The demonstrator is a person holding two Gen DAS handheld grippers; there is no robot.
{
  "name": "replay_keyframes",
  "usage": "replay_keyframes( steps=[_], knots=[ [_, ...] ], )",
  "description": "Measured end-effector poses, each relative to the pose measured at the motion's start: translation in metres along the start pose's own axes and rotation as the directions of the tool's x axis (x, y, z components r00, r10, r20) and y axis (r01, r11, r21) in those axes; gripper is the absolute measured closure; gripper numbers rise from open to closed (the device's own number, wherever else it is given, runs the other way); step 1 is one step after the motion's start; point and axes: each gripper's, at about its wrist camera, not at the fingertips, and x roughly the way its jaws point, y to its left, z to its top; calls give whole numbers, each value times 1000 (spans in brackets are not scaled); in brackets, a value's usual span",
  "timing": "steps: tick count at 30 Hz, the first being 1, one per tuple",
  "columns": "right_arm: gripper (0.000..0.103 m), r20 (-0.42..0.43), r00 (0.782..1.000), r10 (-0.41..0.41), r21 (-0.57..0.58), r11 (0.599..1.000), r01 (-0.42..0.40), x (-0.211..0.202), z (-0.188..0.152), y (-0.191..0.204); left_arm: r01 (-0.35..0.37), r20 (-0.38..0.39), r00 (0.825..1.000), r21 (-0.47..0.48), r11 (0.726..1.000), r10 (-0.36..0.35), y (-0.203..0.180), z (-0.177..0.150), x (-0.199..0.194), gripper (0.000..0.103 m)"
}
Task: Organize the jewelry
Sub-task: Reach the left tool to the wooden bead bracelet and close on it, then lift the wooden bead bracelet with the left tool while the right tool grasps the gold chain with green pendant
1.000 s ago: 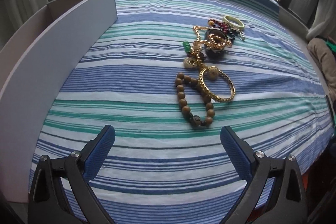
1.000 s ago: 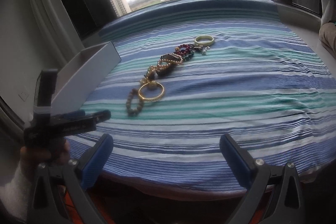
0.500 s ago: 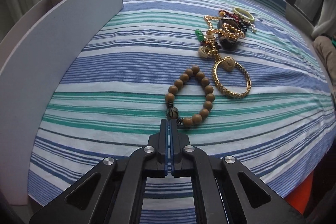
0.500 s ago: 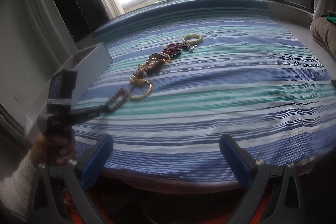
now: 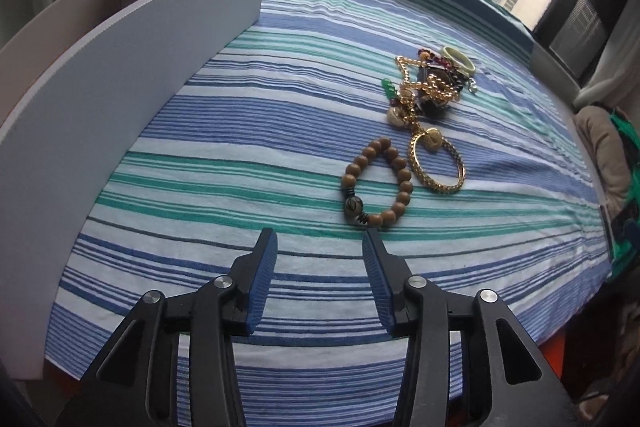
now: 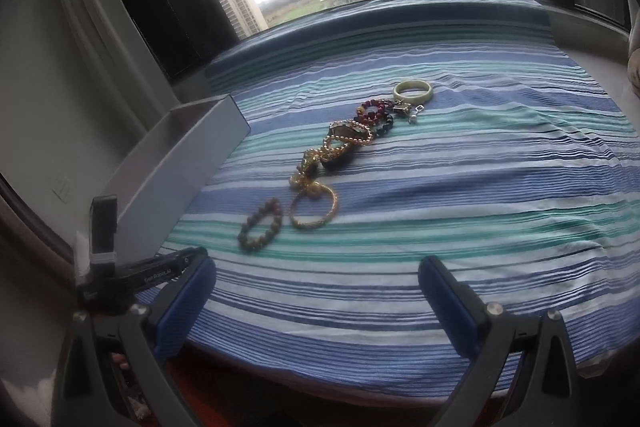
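Risk lies in the left gripper, jaws just reopening and empty, snagging the gold bangle touching the wooden bead bracelet, while the right gripper gapes idle.

Wooden bead bracelet, shiny gold metal bangle, striped woven cloth, matt box

I saw the box on the bed, left side. Bead bracelet lay right of it, bangle just beside it w/ the jewelry pile behind; ring farthest back.
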Motion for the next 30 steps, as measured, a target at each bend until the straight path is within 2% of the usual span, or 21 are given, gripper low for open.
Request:
replay_keyframes(
  steps=[2, 4, 6, 7, 8, 10, 13, 15, 19, 21, 23, 24, 25, 27, 30],
  knots=[
    [0, 14, 1000, 2, -5, 1000, -2, 1, 0, 7, -6, 1, 1000, 37, 999, 6, -15, 7, 11, 56],
    [0, 6, 1000, 14, -1, 1000, -14, 4, -7, 13, -48, -3, 999, 75, 996, 48, -28, 12, 26, 56],
    [0, -15, 1000, 21, -2, 1000, -21, 6, -16, 14, -75, -25, 997, 83, 994, 77, -33, 13, 41, 68],
    [0, -23, 1000, 14, -7, 1000, -14, 6, -21, 14, -45, -17, 999, 62, 997, 46, -32, 13, 42, 82],
    [0, -27, 1000, 1, -13, 1000, -1, 5, -25, 13, -44, -42, 998, 55, 997, 47, -31, 13, 45, 91],
    [0, -35, 999, -26, -25, 999, 25, 4, -30, 10, 7, -78, 997, 30, 1000, -4, -27, 15, 43, 92],
    [0, -42, 998, -45, -32, 999, 44, 4, -30, -1, 146, -102, 982, -113, 983, -158, -4, 19, 27, 92],
    [0, -49, 998, -45, -33, 999, 43, 8, -21, -6, 194, -76, 975, -157, 969, -207, 6, 22, 12, 92],
    [2, -93, 995, 36, 8, 999, -36, 40, 18, -19, 253, -16, 965, -201, 946, -261, 18, 27, -18, 92],
    [24, -155, 985, 71, 41, 997, -66, 71, 44, -21, 254, 10, 966, -197, 947, -257, 20, 28, -29, 92],
    [39, -224, 968, 113, 72, 992, -100, 109, 67, -18, 234, 27, 972, -192, 953, -233, 23, 27, -35, 92],
    [50, -256, 958, 127, 80, 991, -110, 130, 77, -15, 225, 31, 974, -194, 955, -223, 25, 26, -37, 92],
    [54, -287, 949, 130, 87, 990, -109, 150, 84, -10, 221, 32, 975, -201, 954, -219, 28, 26, -37, 92],
    [68, -361, 921, 145, 94, 988, -119, 189, 95, 2, 218, 30, 976, -219, 951, -217, 34, 25, -37, 92],
    [73, -422, 904, 75, 44, 997, -63, 230, 100, 21, 215, 35, 976, -230, 949, -213, 40, 24, -38, 92]
  ],
)
